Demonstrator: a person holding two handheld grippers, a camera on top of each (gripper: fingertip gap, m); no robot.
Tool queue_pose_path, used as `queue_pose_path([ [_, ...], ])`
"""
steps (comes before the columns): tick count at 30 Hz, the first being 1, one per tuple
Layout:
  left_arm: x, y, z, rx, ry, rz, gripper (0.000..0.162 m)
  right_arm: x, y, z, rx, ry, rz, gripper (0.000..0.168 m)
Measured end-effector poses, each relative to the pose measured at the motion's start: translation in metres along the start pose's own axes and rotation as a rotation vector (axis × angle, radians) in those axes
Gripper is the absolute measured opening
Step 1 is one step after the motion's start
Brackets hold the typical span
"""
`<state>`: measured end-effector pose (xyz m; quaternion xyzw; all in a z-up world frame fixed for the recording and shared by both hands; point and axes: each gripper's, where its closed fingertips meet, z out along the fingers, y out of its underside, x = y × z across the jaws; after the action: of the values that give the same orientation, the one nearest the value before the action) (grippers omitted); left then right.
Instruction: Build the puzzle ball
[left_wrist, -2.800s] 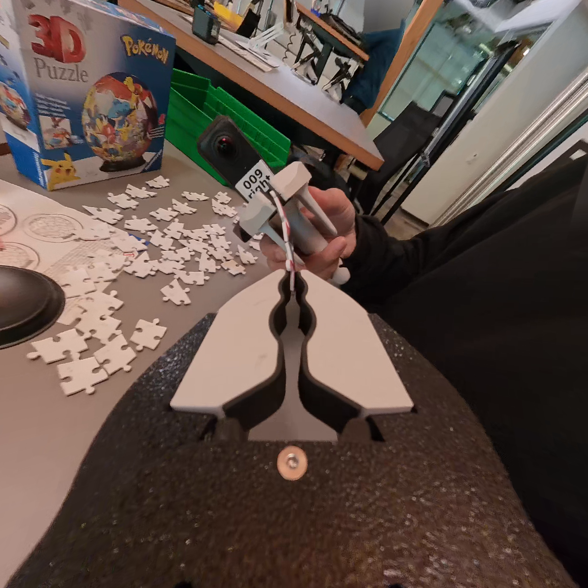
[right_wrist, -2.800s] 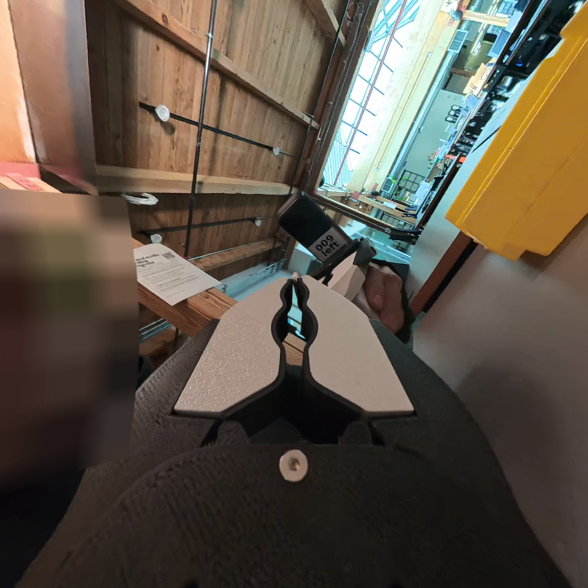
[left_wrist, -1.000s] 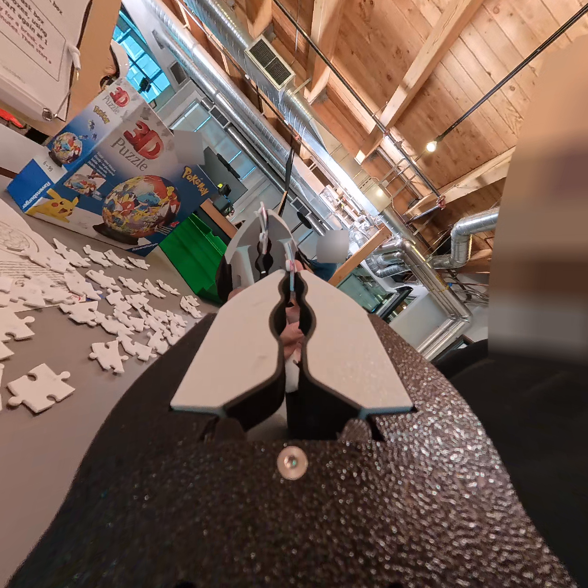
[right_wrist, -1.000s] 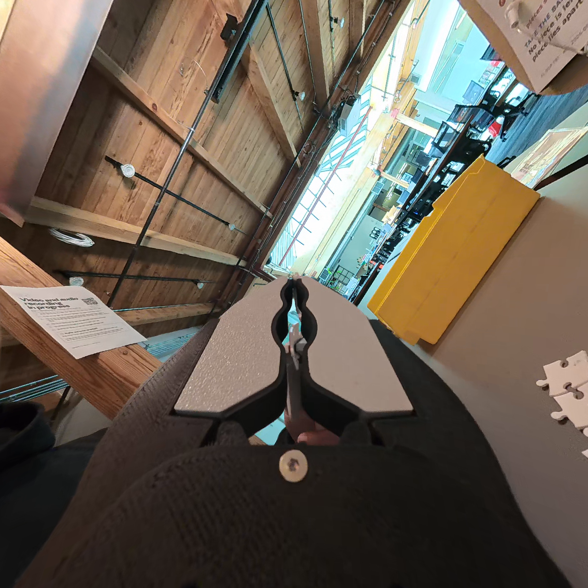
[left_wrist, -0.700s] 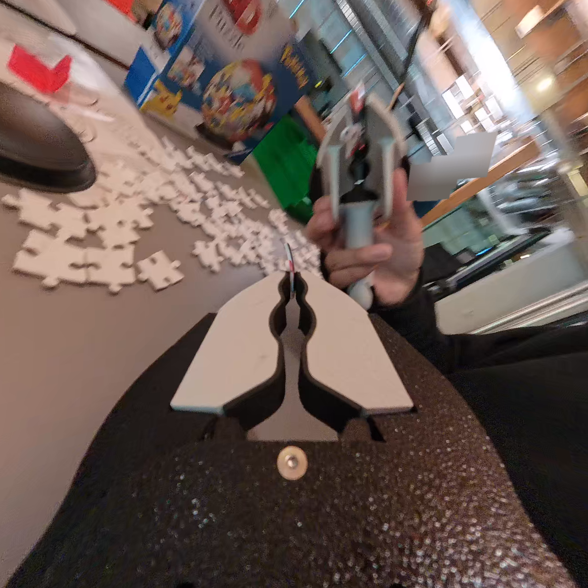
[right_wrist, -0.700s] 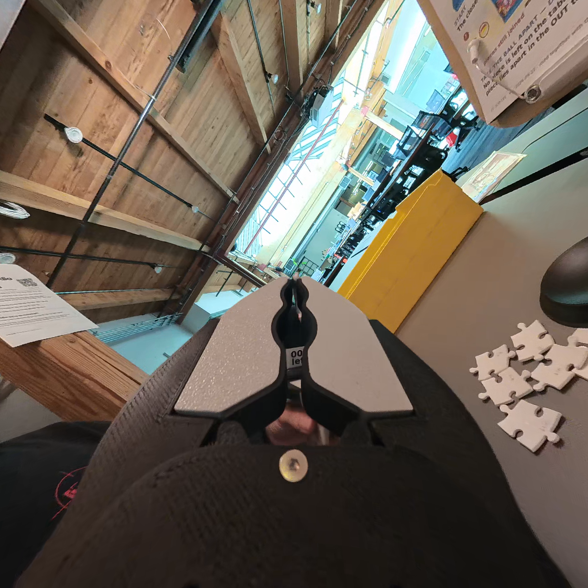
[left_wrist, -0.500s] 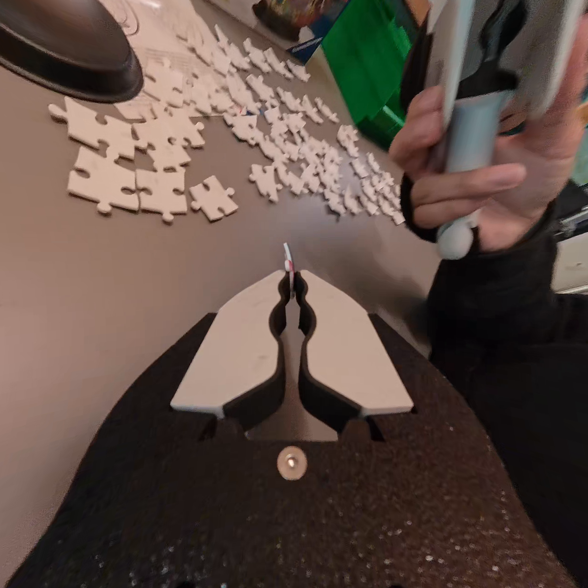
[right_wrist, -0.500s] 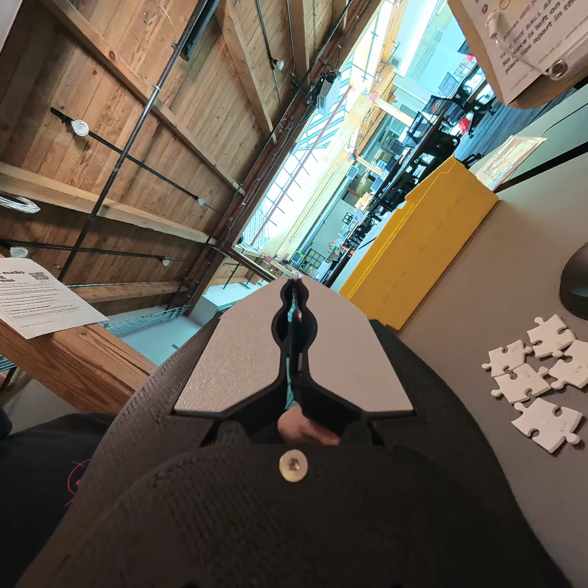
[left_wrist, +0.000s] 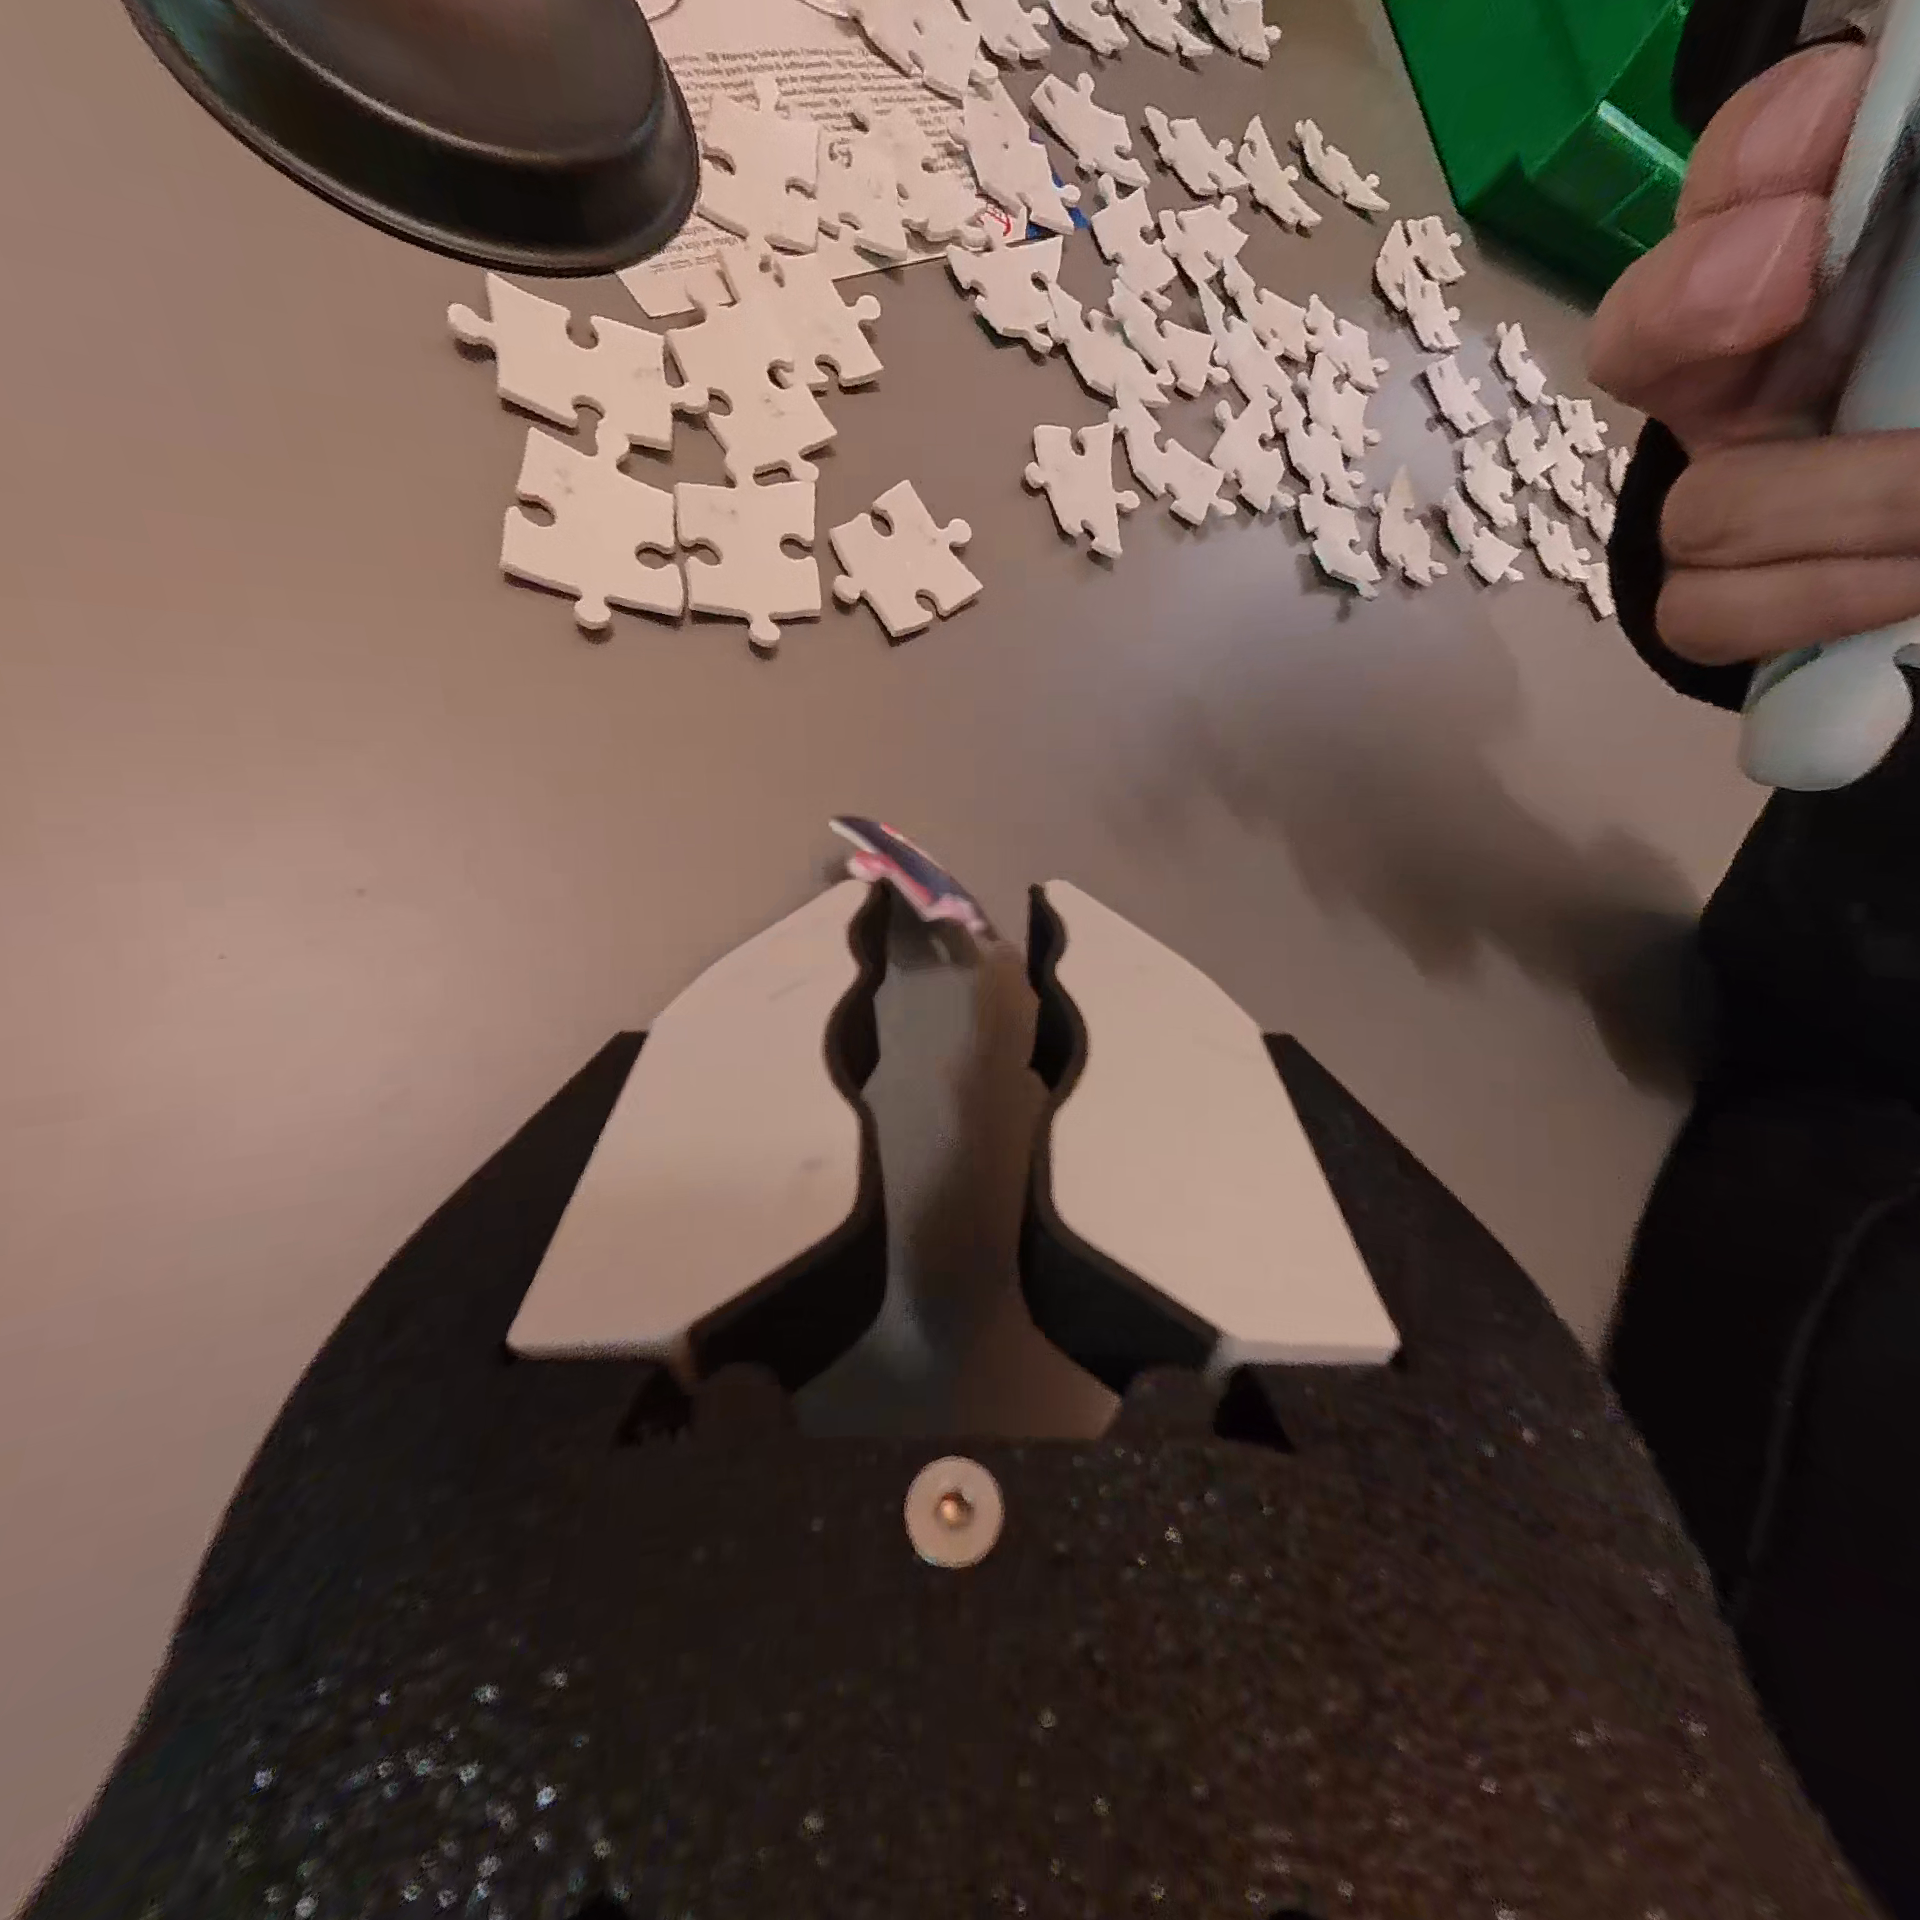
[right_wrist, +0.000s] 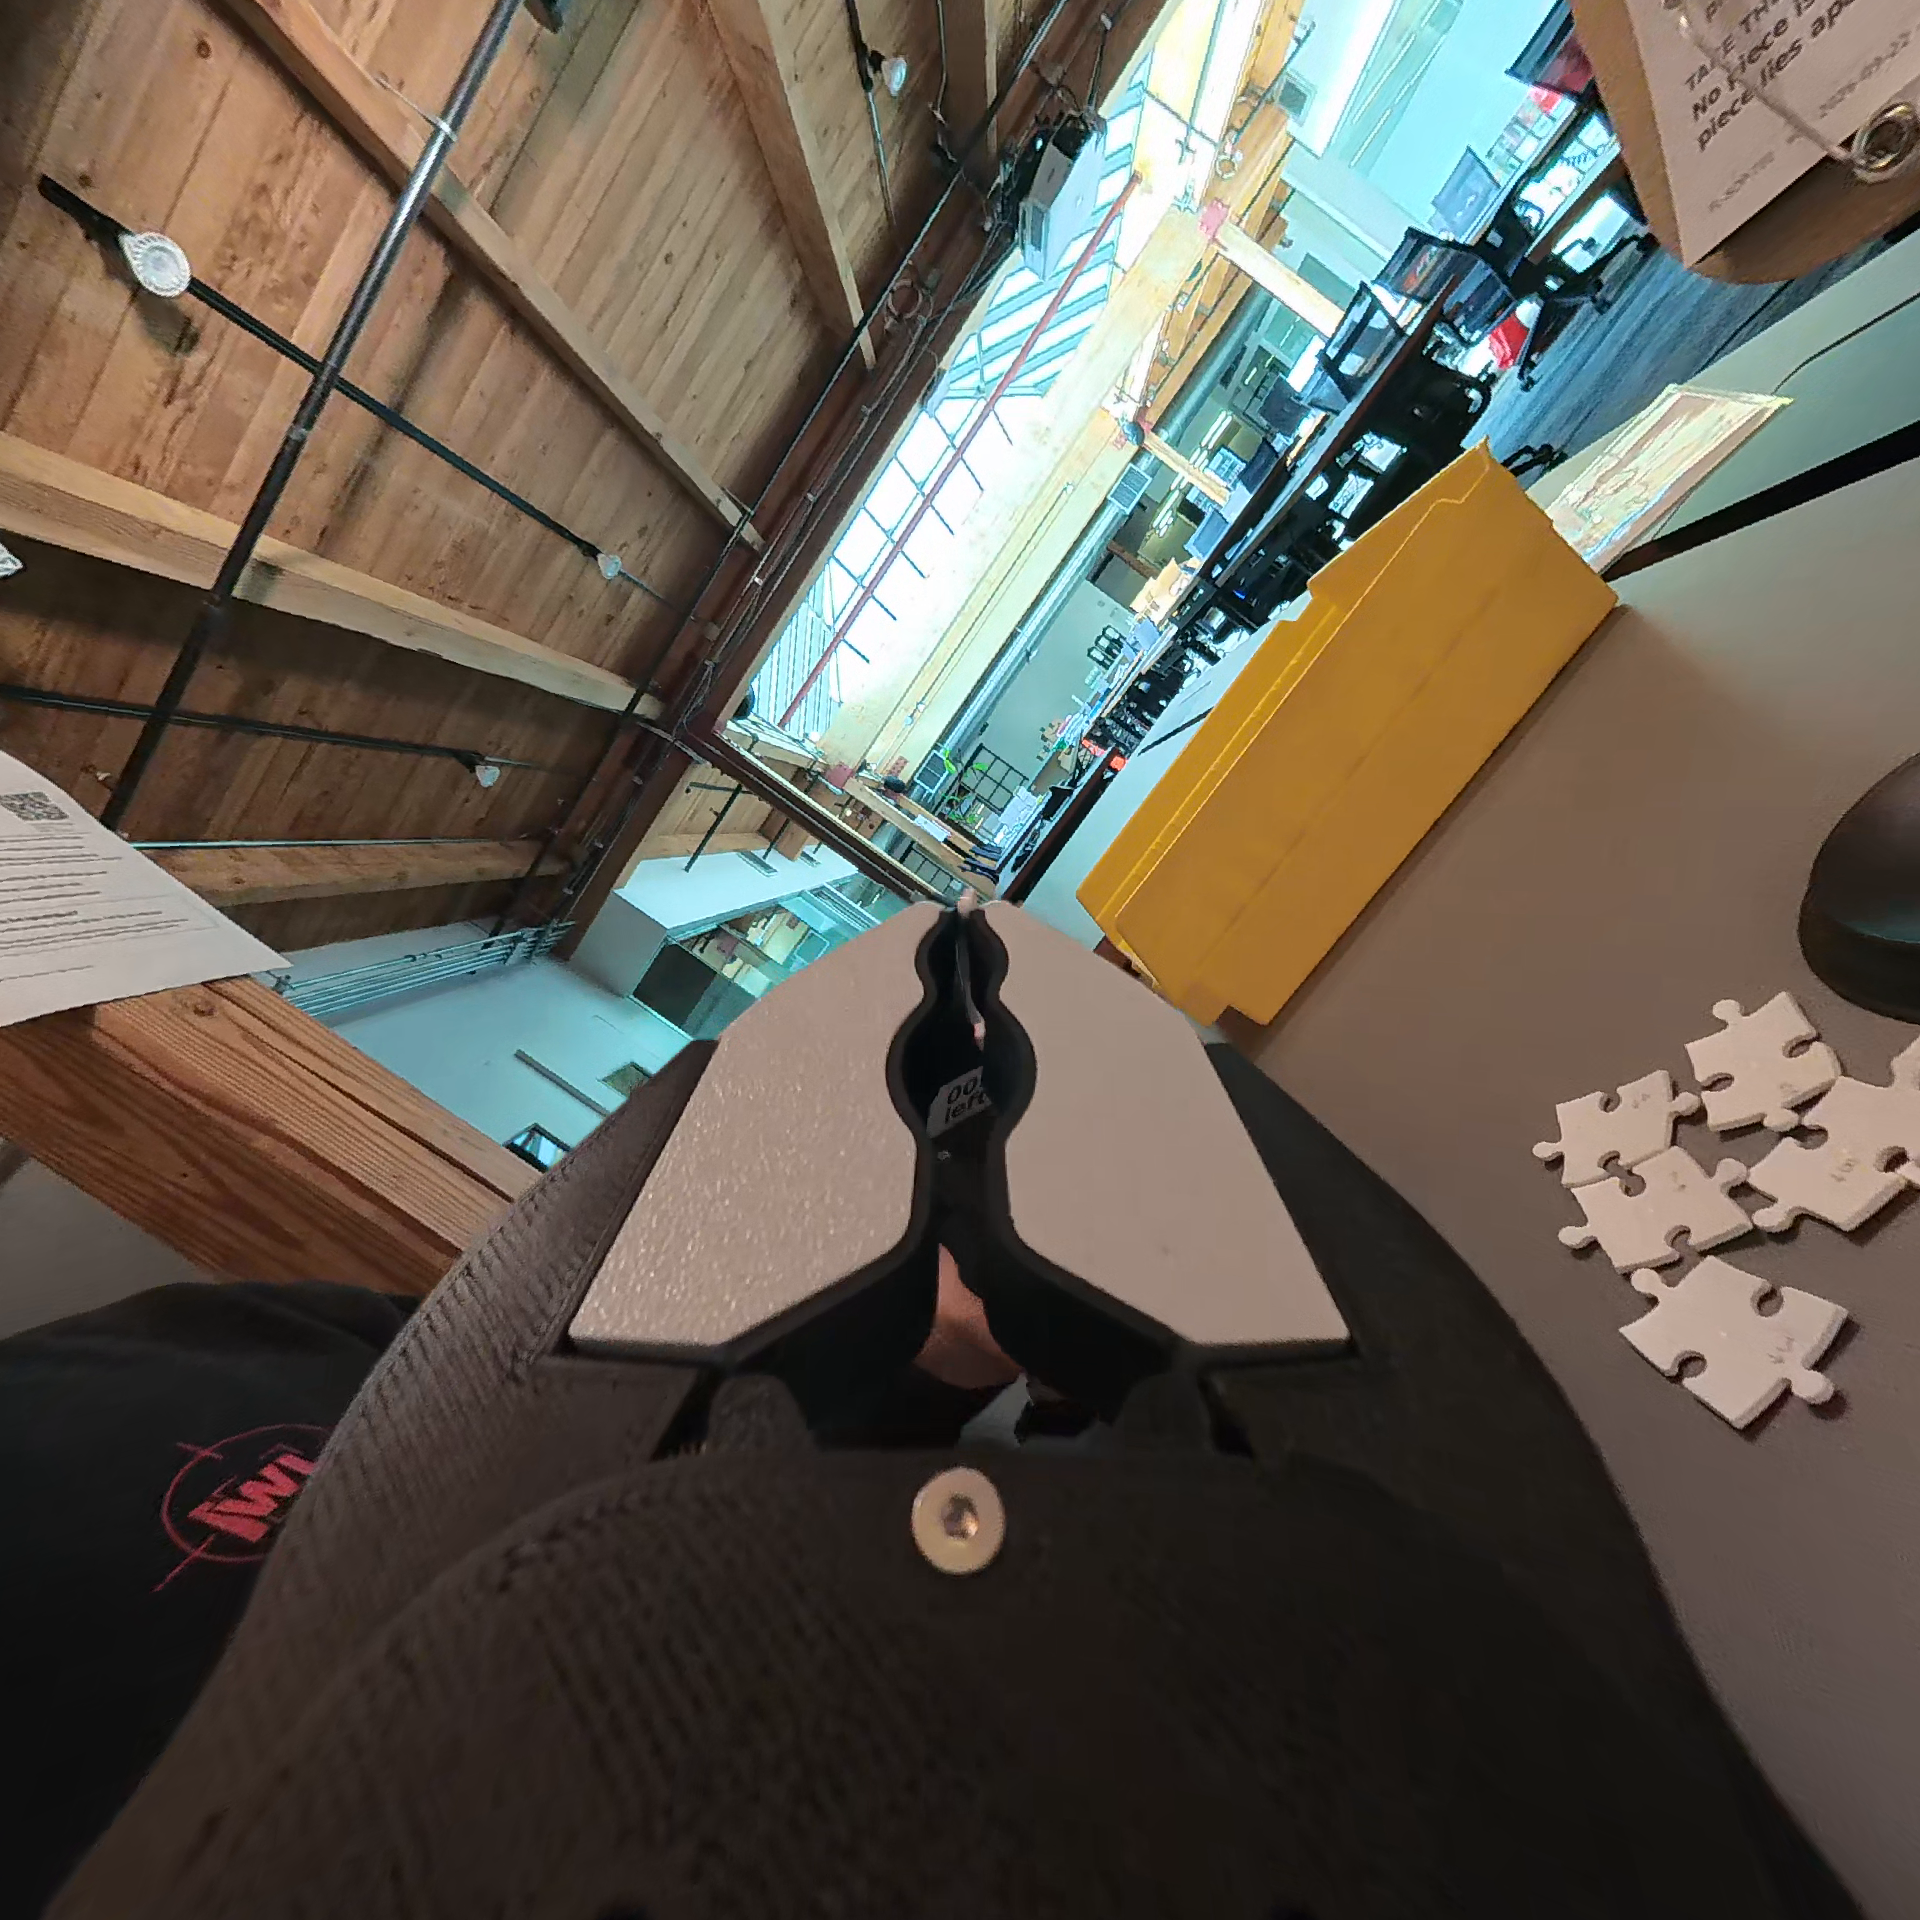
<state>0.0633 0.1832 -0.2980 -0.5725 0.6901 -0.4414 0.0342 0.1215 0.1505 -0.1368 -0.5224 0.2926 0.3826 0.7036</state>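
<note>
In the left wrist view my left gripper is open just above the grey table. A coloured puzzle piece lies tilted at its fingertips, leaning by the left finger. Several white, face-down puzzle pieces are scattered farther out, and a few joined ones lie to the left. In the right wrist view my right gripper points up and away from the table, shut on a thin puzzle piece seen edge-on.
A dark dome-shaped stand sits at the far left and shows again in the right wrist view. A green bin is at the far right. A hand holds the right gripper's handle. A yellow bin and a few white pieces lie to the right. One gripper's finger ends stand about 15 centimetres off the other's.
My left gripper swung down from facing the ceiling to the table and opened, loosening its coloured piece. My right gripper stayed shut and tilted slightly towards the table.
</note>
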Motion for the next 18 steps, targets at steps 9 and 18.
queue_pose_path([
  [9,0.002,-0.038,-0.048,0.103,0.036,0.119,0.047,-0.003,0.023,0.010,-0.115,-0.065,0.018,0.002],
  [18,0.091,-0.085,-0.098,0.145,0.642,0.193,0.031,-0.038,0.052,0.019,-0.264,-0.262,0.019,0.003],
])
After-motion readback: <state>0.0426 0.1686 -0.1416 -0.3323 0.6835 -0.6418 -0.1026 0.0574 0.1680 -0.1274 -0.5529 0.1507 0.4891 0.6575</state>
